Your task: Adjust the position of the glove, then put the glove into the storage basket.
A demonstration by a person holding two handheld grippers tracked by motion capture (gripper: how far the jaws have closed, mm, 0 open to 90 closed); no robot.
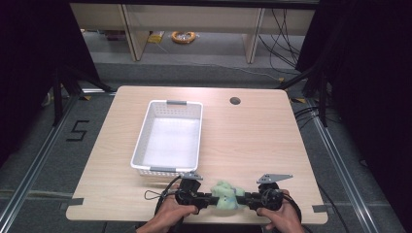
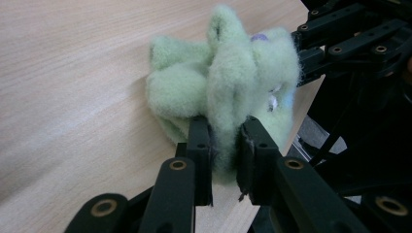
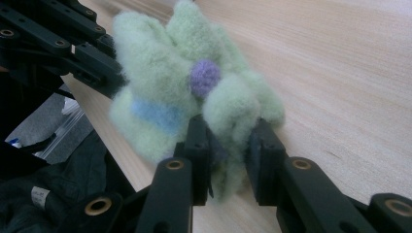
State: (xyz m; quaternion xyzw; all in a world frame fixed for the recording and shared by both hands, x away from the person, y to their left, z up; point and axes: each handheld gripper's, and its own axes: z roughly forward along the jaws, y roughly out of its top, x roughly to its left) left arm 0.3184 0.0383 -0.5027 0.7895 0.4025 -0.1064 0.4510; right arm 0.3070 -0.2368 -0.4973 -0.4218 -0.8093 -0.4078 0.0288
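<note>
The fluffy pale-green fleece cloth (image 1: 226, 195) lies bunched at the near table edge, pinched from both sides by the left gripper (image 2: 224, 145) and the right gripper (image 3: 228, 145). If only loose pile is gripped, it may slip out when lifted toward the white plastic basket (image 1: 145, 127). The cloth's true shape and underside cannot be made out.

Fuzzy pale-green cloth (image 1: 227, 195), purple pompom, blue stripe; I see it bunched at table's near edge, pinched both ends.
</note>
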